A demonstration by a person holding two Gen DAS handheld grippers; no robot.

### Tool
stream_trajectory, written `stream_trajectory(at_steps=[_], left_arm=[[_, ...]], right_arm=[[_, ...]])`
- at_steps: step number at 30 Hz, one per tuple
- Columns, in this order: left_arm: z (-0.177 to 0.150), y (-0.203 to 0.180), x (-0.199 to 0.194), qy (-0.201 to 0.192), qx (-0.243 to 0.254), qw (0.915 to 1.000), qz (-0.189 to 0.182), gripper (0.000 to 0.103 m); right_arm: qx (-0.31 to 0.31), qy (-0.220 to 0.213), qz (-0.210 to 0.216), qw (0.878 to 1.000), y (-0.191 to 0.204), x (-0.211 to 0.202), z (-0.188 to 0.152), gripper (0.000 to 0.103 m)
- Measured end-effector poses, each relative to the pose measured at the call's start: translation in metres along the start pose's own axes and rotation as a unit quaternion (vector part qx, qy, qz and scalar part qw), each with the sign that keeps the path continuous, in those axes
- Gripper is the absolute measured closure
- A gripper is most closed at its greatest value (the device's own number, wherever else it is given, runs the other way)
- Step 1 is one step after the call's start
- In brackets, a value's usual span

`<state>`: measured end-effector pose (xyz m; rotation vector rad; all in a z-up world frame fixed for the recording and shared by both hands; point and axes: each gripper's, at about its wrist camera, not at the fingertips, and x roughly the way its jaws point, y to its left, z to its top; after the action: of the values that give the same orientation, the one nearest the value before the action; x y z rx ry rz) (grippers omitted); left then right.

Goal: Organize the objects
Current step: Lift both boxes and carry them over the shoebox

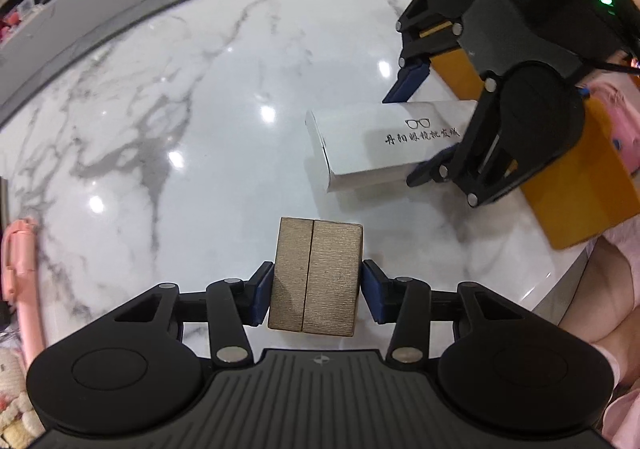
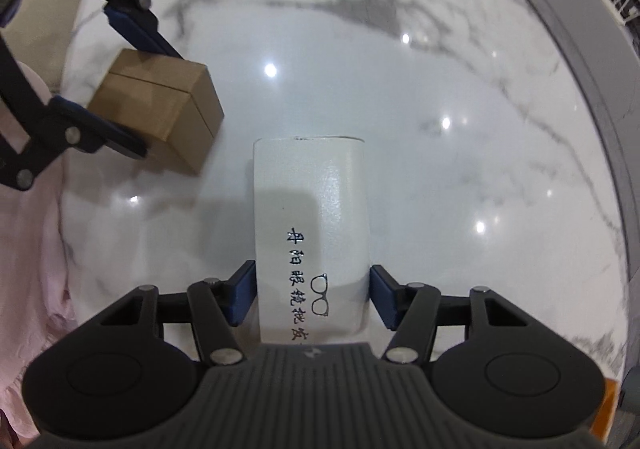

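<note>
- A person works over a white marble table (image 1: pixel 168 137), a two-finger gripper in each hand, both pointing steeply down at the polished top.
- The left gripper (image 1: pixel 318 291) straddles a small brown cardboard box (image 1: pixel 316 277). The left blue pad meets the box's side; a thin gap shows at the right pad, so a firm clamp cannot be confirmed.
- From the right wrist view, the same brown box (image 2: pixel 160 109) sits at about 10 o'clock from the white case, the two lying near each other but apart, with the left gripper (image 2: pixel 134 85) bracketing it.
- The right gripper (image 2: pixel 312 295) has a long white glasses case (image 2: pixel 312 209) between its blue pads. The case carries a printed spectacles icon and a line of dark characters. The left pad meets the case's edge and the right pad stands just beside it; whether the pads press is not clear.
- In the left wrist view the white case (image 1: pixel 380 145) lies at 1 o'clock from the brown box, with the right gripper (image 1: pixel 416 133) over its far end.
- An orange flat box (image 1: pixel 580 189) lies at the table's edge at 3 o'clock, under the right gripper's body.
- A pink pen-like item (image 1: pixel 20 269) rests at 9 o'clock on the table's rim.
- Pink fabric (image 2: pixel 32 249) fills the left border of the right wrist view.
</note>
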<state>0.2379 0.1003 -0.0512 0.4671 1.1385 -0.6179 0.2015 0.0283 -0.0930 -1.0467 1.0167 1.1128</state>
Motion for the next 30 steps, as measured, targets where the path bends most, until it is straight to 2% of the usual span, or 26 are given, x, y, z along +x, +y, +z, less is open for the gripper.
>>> stream_trajectory(at_steps=[10,14,18,25,30], left_arm=[[0.03,-0.029,-0.071,-0.075,0.003,0.997,0.016,0.05],[0.052,-0.046,-0.095,-0.105,-0.004,0.9944,0.006,0.05],[0.077,-0.065,-0.106,-0.124,-0.015,0.9922,-0.009,0.05],[0.124,-0.092,-0.09,-0.124,-0.049,0.9899,-0.047,0.05],[0.155,-0.107,-0.063,-0.113,-0.063,0.9905,-0.047,0.05]], right_arm=[[-0.032,-0.068,-0.055,0.996,-0.007,-0.101,-0.003,0.041],[-0.039,-0.083,-0.083,0.992,-0.009,-0.149,-0.029,0.041],[-0.037,-0.072,-0.119,0.99,-0.017,-0.179,-0.067,0.041],[-0.017,-0.036,-0.146,0.988,-0.04,-0.18,-0.142,0.041],[-0.033,-0.022,-0.15,0.988,-0.045,-0.16,-0.18,0.041]])
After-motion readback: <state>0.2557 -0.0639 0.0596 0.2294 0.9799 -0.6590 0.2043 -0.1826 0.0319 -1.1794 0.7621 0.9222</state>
